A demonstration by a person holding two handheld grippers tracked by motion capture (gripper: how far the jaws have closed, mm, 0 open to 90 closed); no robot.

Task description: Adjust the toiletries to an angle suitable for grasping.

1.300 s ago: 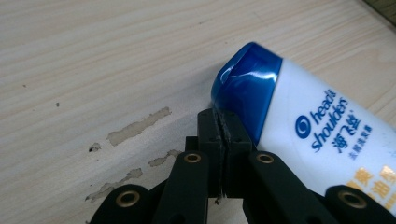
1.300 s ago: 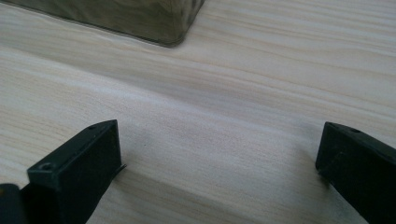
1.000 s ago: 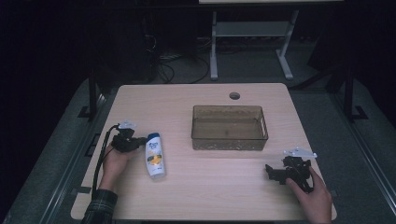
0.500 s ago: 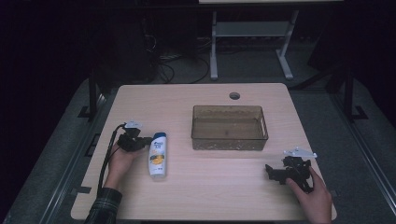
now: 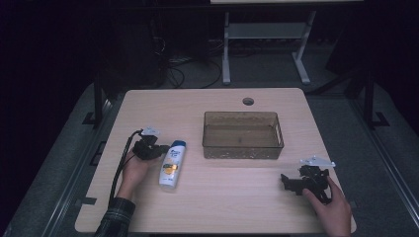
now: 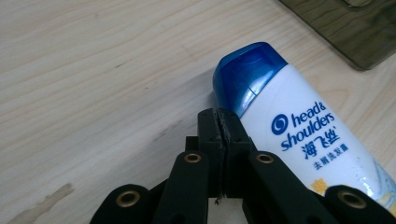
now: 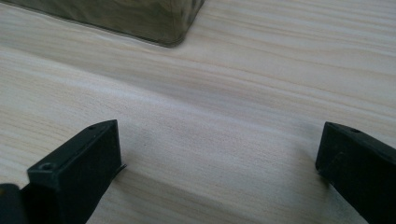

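Counted: one shampoo bottle (image 5: 172, 165) flat on table (image 5: 237, 207), one brown bin (image 5: 242, 134) nearby. Left gripper (image 5: 157, 150) pressed shut, empty, tips against blue cap (image 6: 247, 74). Right gripper (image 5: 286, 181) spread wide, holding nothing.

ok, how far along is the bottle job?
Nothing looks done: the shampoo bottle lies flat on the table, outside the brown bin, which looks empty. In hand: the shut left gripper sits against the bottle beside its blue cap, gripping nothing. The right gripper rests open. Left: probably gripping it and binning it.

Dim, dark surround; close tongs perhaps soft.
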